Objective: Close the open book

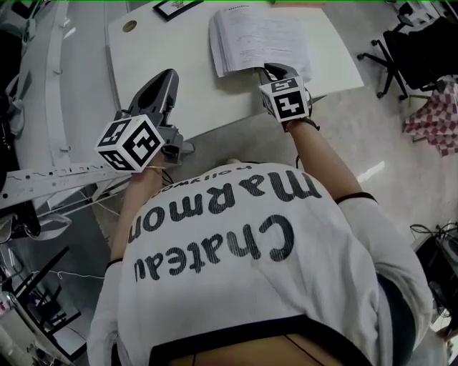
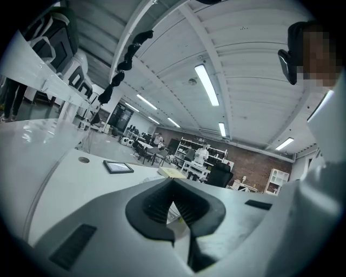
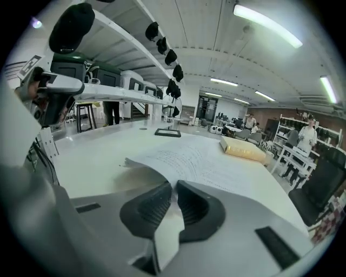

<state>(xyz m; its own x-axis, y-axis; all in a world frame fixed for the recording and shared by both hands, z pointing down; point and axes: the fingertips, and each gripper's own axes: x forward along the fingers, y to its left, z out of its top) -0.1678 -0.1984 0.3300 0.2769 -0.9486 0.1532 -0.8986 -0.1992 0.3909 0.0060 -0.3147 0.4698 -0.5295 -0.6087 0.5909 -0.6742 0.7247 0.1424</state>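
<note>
The open book (image 1: 261,39) lies on the white table (image 1: 186,64), its printed pages facing up, at the near right part of the tabletop. My right gripper (image 1: 278,71) is at the book's near edge. In the right gripper view the book's page (image 3: 200,159) runs in between the pads, and the right gripper (image 3: 174,186) is shut on that page, whose left corner curls off the table. My left gripper (image 1: 166,78) hovers over the table's near left edge, apart from the book. In its own view the left gripper (image 2: 173,183) is shut, with nothing held.
A black flat frame (image 1: 177,7) lies at the table's far edge, with a round cable hole (image 1: 129,26) to its left. A pale yellow block (image 3: 243,149) sits beyond the book. An office chair (image 1: 408,43) and a checked cloth (image 1: 436,114) stand right of the table.
</note>
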